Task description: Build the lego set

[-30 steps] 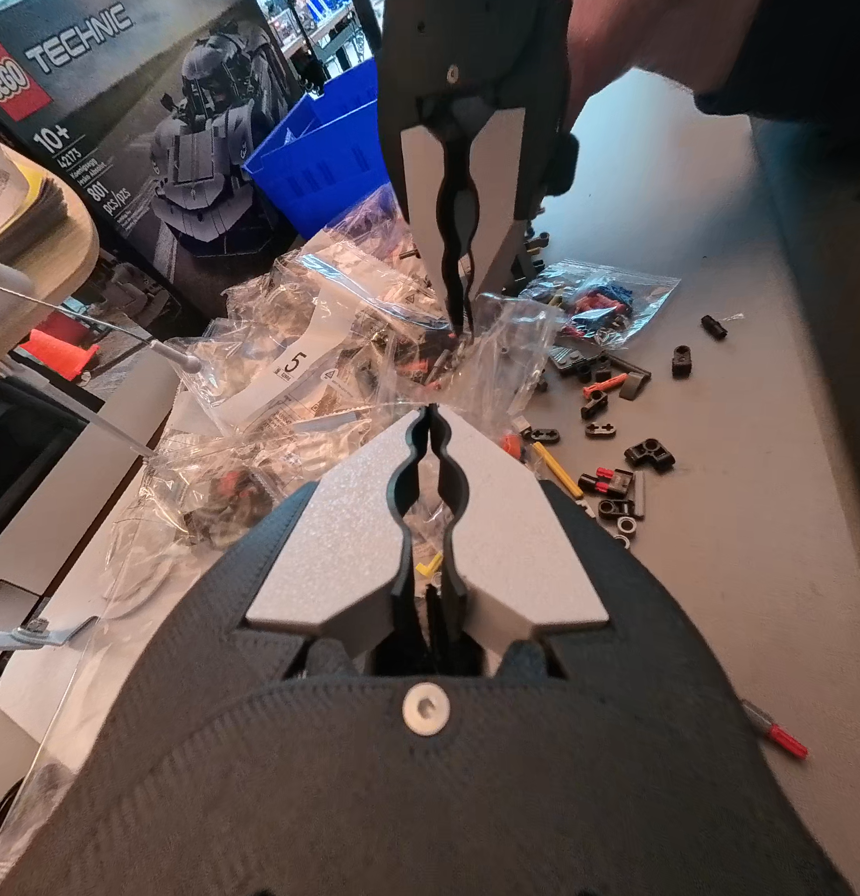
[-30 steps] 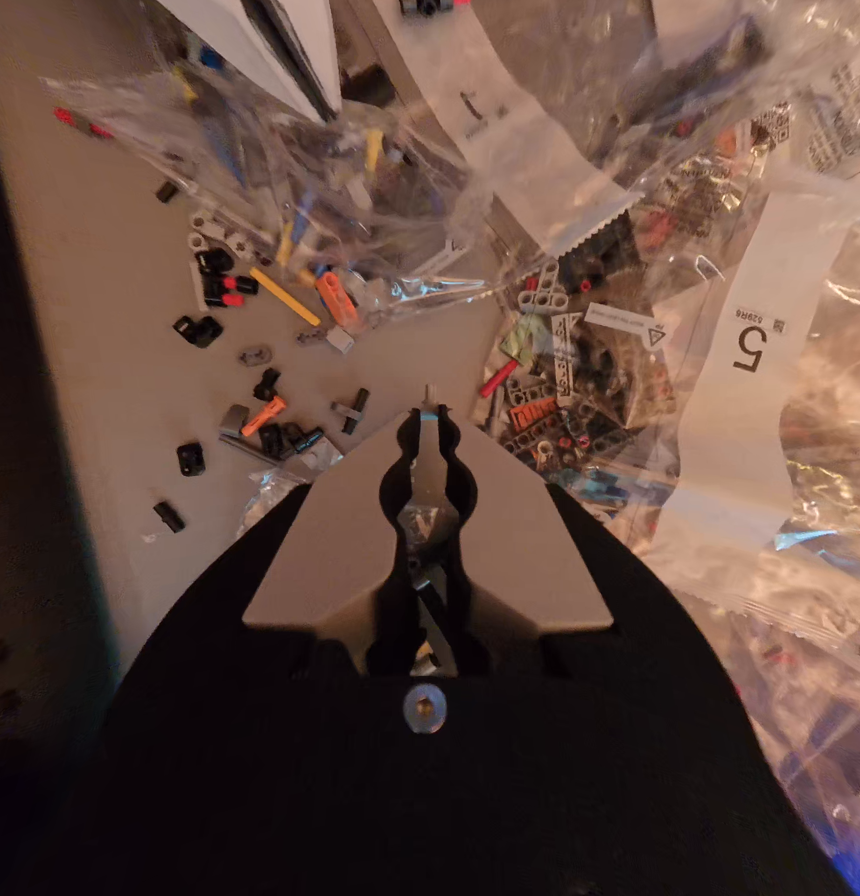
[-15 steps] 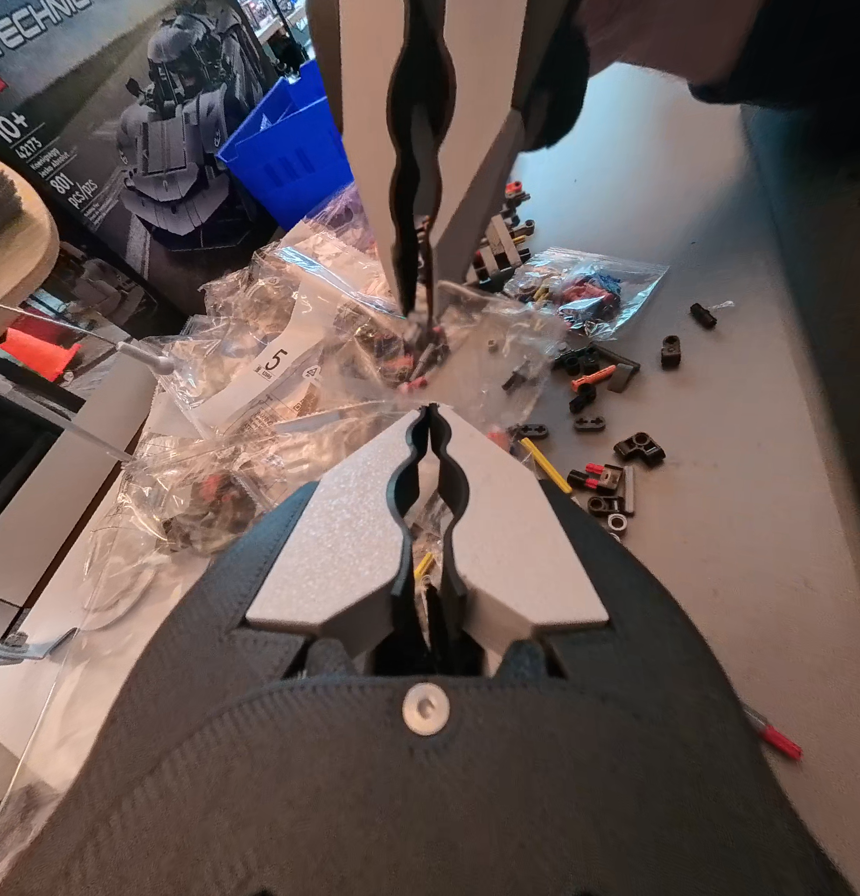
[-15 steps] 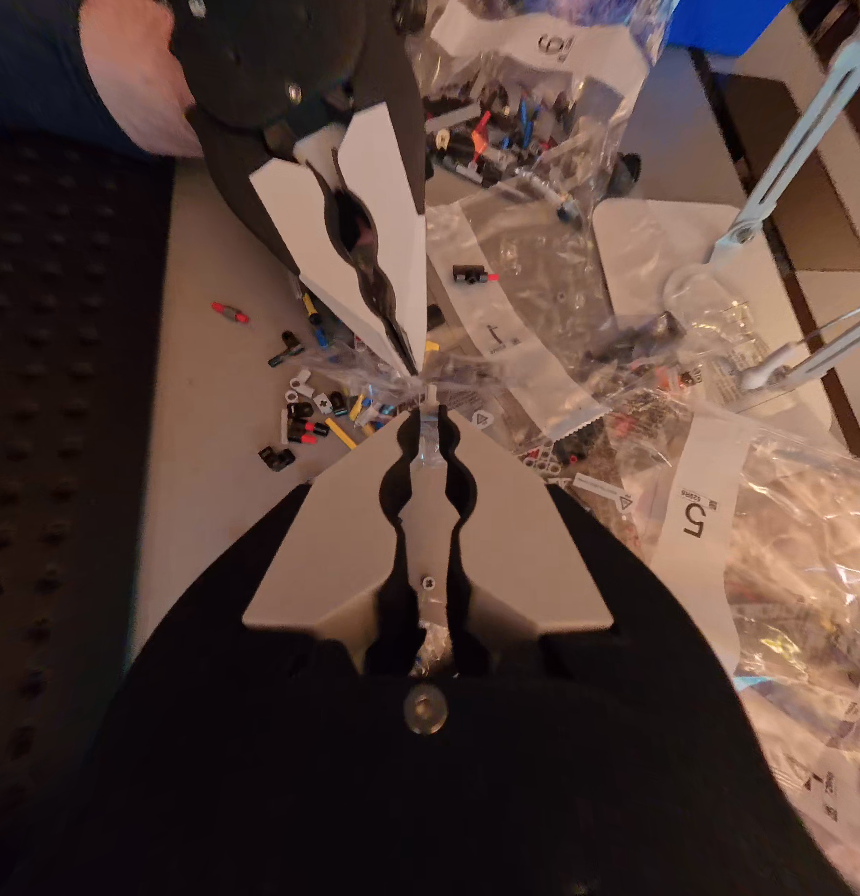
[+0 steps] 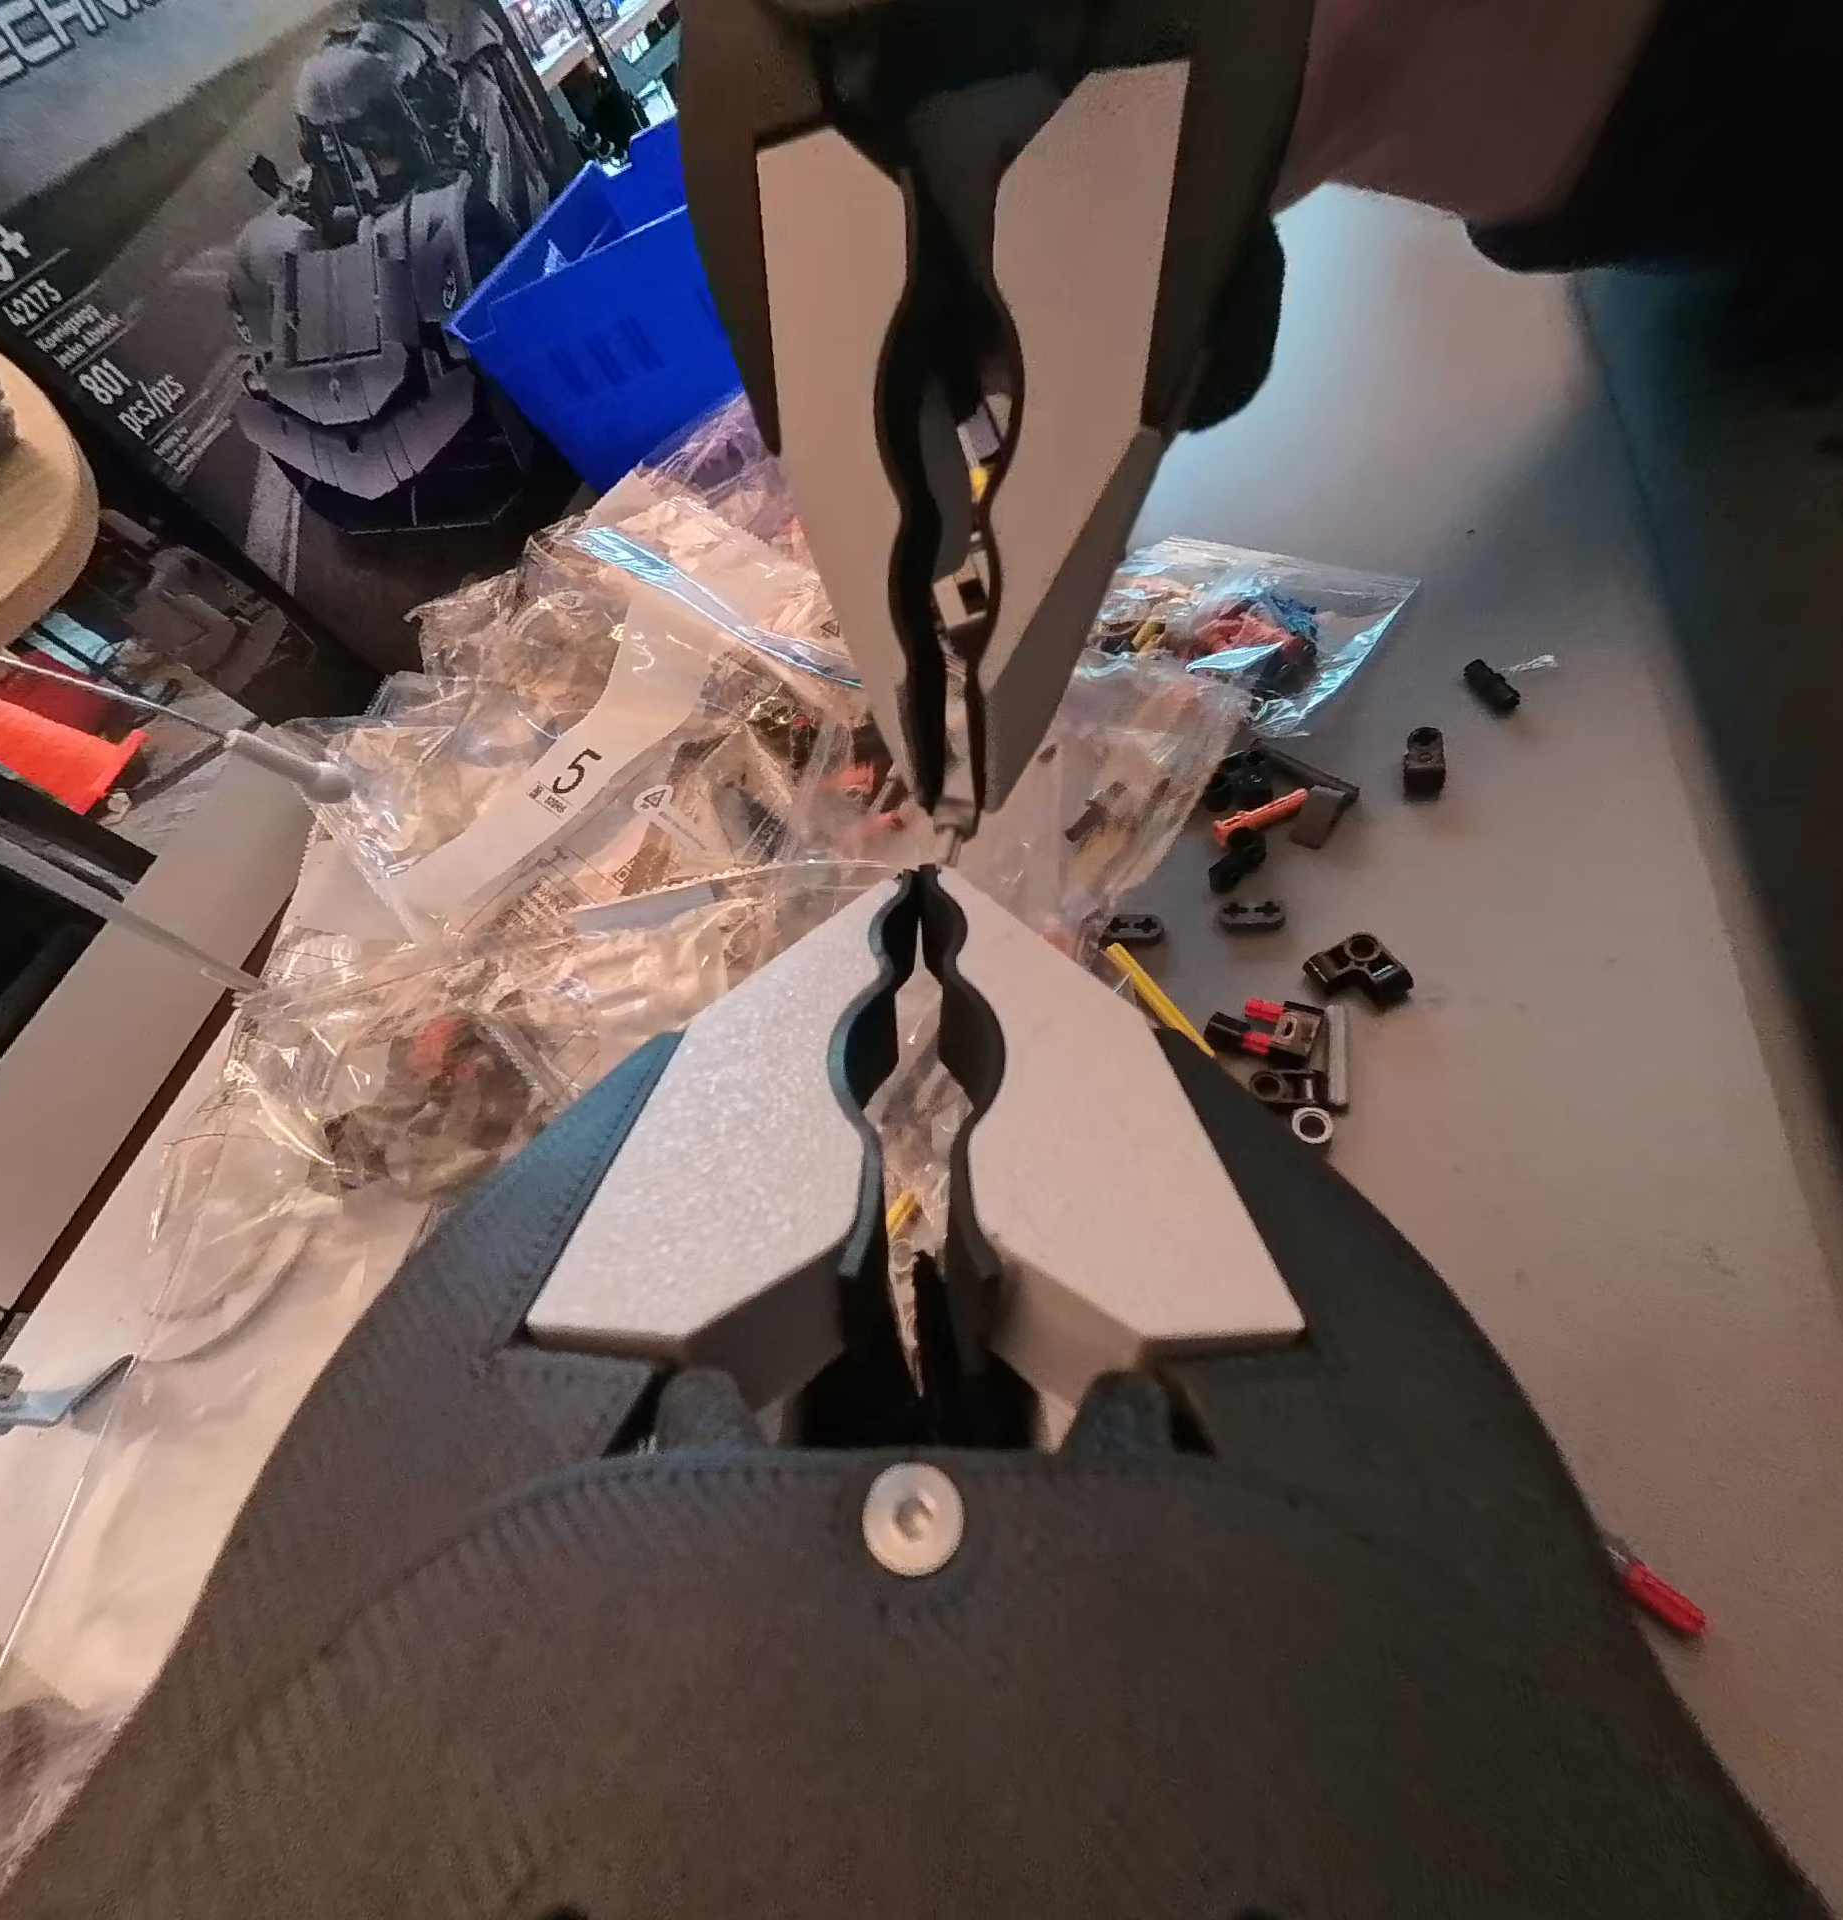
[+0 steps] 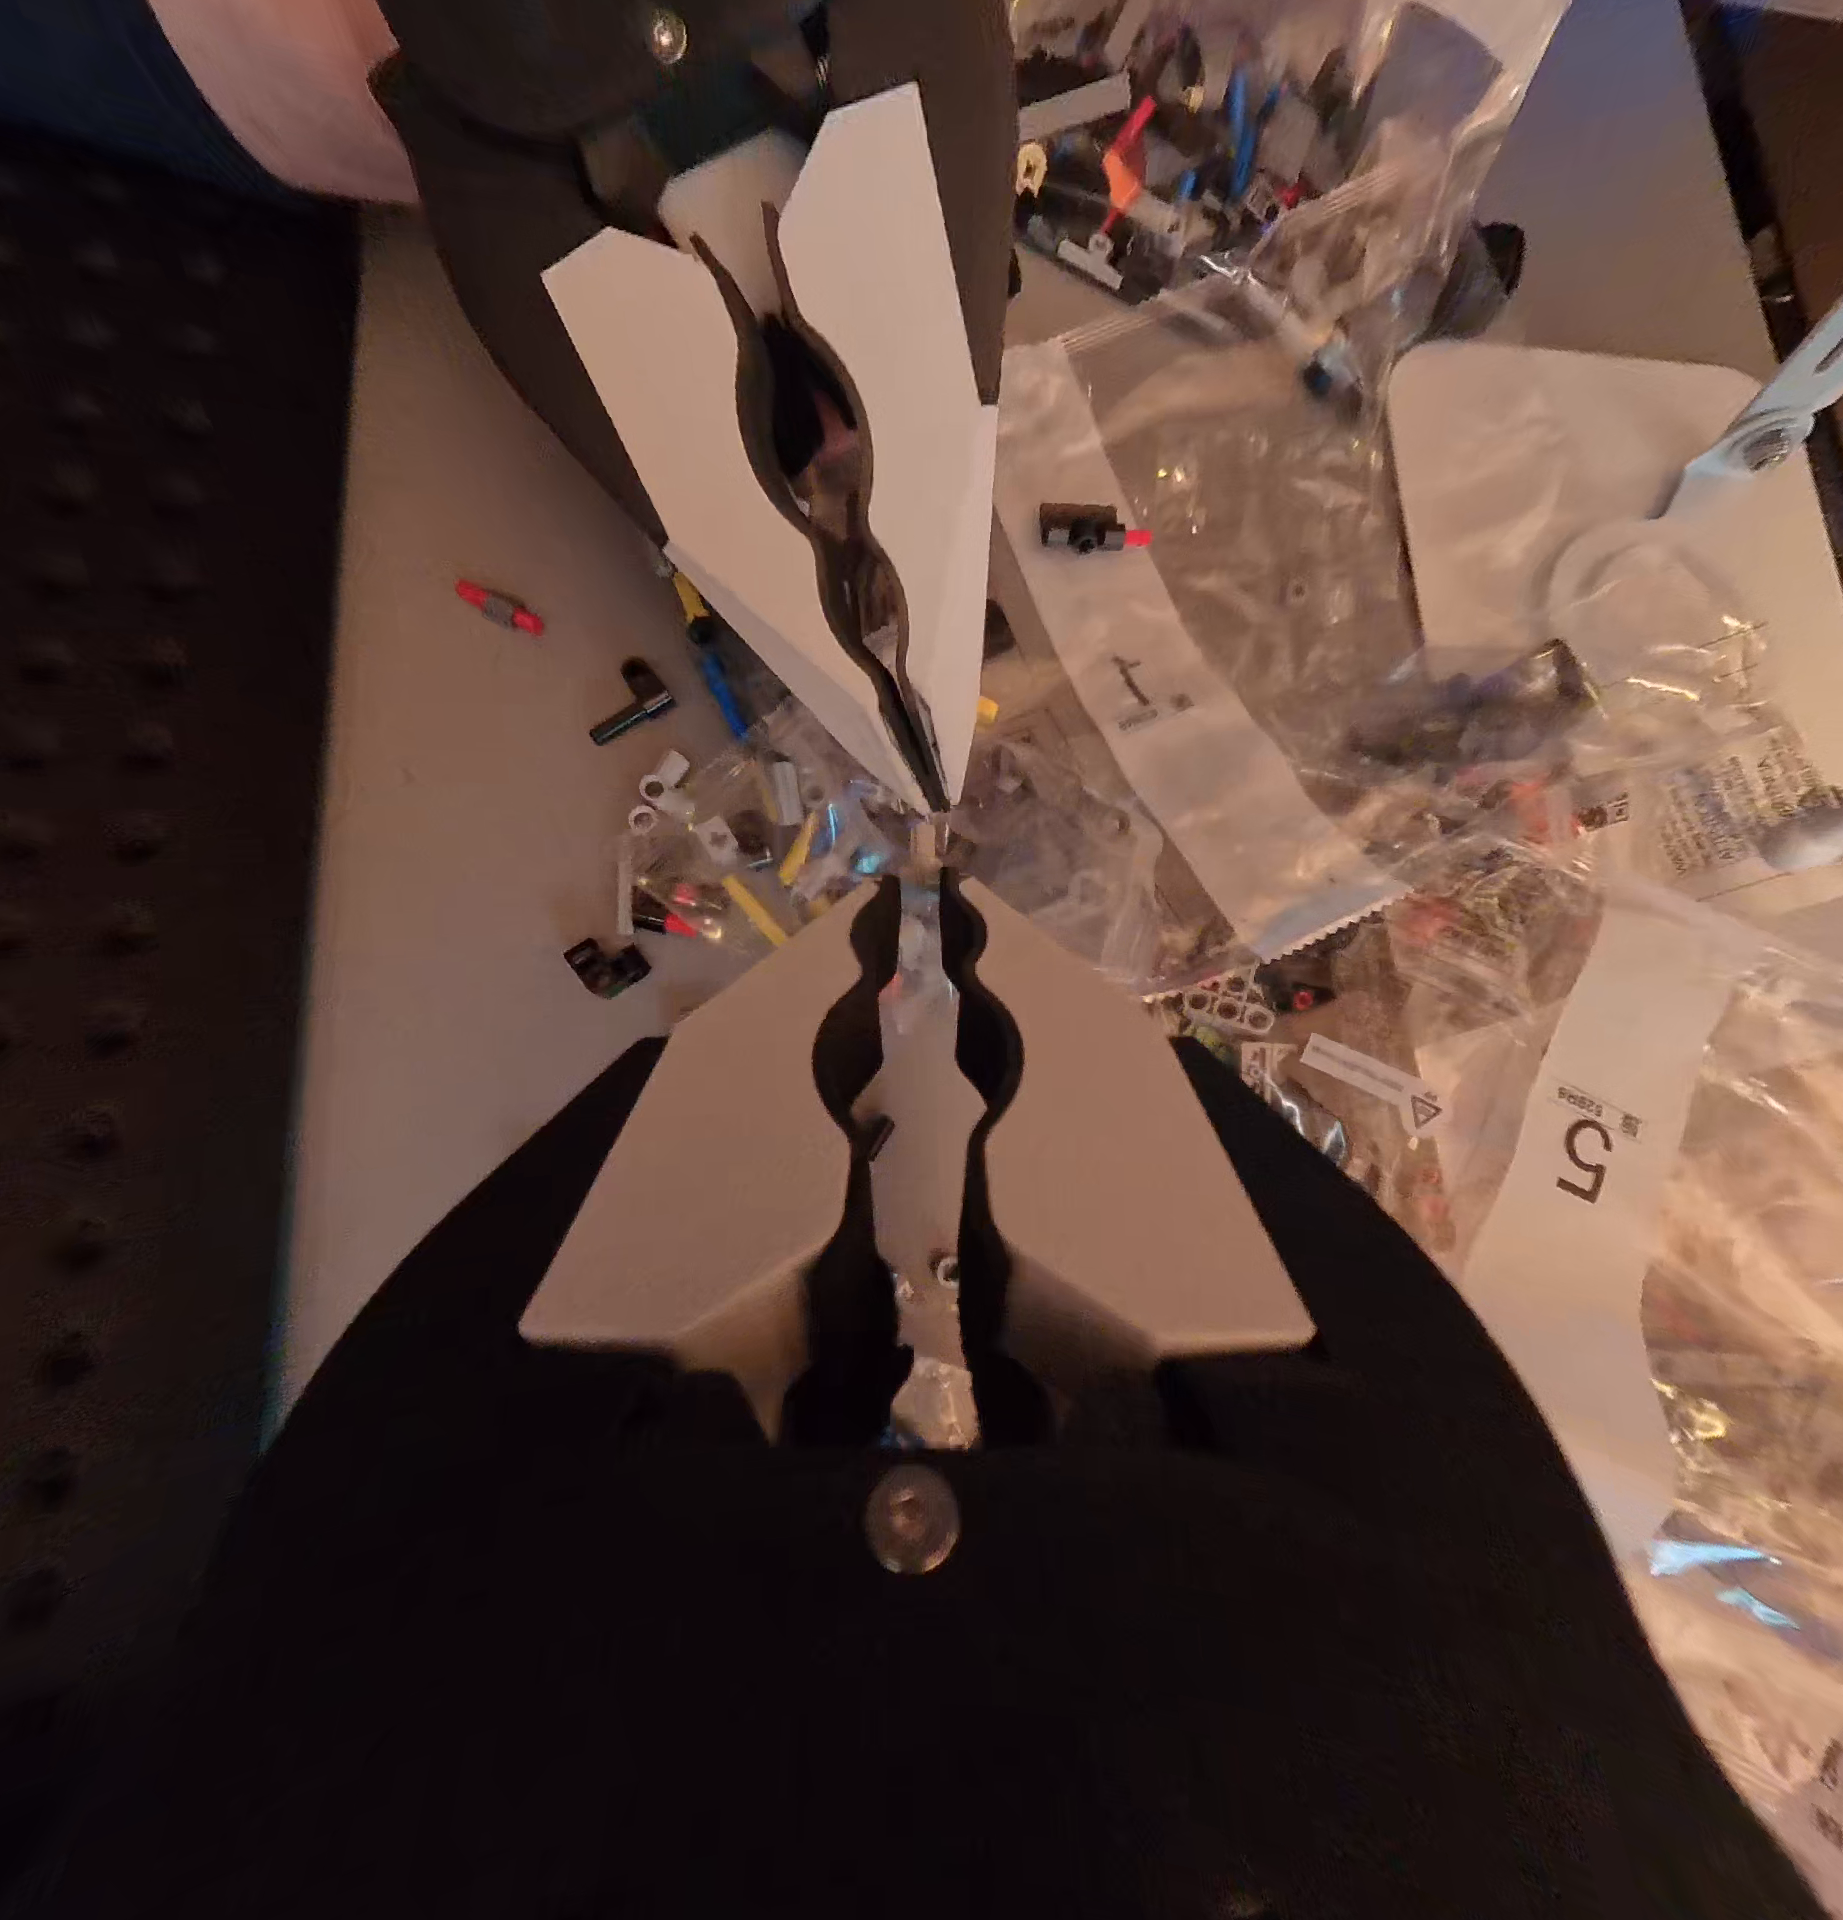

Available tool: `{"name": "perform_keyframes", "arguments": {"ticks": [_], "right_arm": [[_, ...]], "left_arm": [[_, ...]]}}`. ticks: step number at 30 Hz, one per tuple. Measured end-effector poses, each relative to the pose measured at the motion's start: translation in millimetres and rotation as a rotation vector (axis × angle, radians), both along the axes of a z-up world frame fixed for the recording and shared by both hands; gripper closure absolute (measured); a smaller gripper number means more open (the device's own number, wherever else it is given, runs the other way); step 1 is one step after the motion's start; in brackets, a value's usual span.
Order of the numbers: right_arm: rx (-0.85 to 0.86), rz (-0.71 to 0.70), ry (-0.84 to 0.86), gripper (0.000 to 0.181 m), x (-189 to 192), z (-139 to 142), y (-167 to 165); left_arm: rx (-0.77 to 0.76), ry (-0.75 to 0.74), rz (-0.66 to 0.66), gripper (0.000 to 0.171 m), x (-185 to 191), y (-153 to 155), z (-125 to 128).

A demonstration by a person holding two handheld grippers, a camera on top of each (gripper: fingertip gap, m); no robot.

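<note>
A small clear plastic bag point(image 5: 1125, 758) of lego pieces hangs between my two grippers; in the right wrist view its pieces point(image 6: 782, 831) show just left of the tips. My left gripper point(image 5: 922, 883) is shut, with bag film in its gap. My right gripper point(image 6: 922, 883) is shut too, also with film between its jaws. In the left wrist view it point(image 5: 948, 805) comes down from above, and in the right wrist view the left gripper point(image 6: 938, 800) comes from above. The two pairs of tips almost touch, above the grey table point(image 5: 1519, 1195).
Loose small pieces point(image 5: 1270, 1029) lie on the table to the right, with a red pin point(image 5: 1665, 1610) near the edge. Several numbered bags point(image 5: 584, 800) pile up on the left. A zip bag point(image 5: 1260, 634), a blue bin point(image 5: 605, 332) and the set box point(image 5: 273, 260) stand behind. Left and right tips are no more than a few centimetres apart. From either gripper's tips it is about 15 cm to the red pin point(image 5: 1665, 1610). Seen from the right wrist view point(image 6: 470, 589) as well.
My right gripper has swung from pointing down at the table to facing the left gripper and has come closer; the tips now nearly meet. Both have stayed shut.
</note>
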State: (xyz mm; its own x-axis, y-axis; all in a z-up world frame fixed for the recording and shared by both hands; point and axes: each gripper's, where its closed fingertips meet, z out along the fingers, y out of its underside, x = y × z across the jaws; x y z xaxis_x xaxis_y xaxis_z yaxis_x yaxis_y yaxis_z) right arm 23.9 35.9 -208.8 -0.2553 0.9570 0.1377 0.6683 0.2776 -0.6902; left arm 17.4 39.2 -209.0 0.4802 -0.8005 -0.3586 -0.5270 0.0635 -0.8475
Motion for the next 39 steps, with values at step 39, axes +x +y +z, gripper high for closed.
{"name": "perform_keyframes", "arguments": {"ticks": [39], "right_arm": [[-0.029,-0.184,-0.409,0.171,69,-70,43]], "left_arm": [[-0.001,0.004,0.004,0.171,-2,0,-1]]}}
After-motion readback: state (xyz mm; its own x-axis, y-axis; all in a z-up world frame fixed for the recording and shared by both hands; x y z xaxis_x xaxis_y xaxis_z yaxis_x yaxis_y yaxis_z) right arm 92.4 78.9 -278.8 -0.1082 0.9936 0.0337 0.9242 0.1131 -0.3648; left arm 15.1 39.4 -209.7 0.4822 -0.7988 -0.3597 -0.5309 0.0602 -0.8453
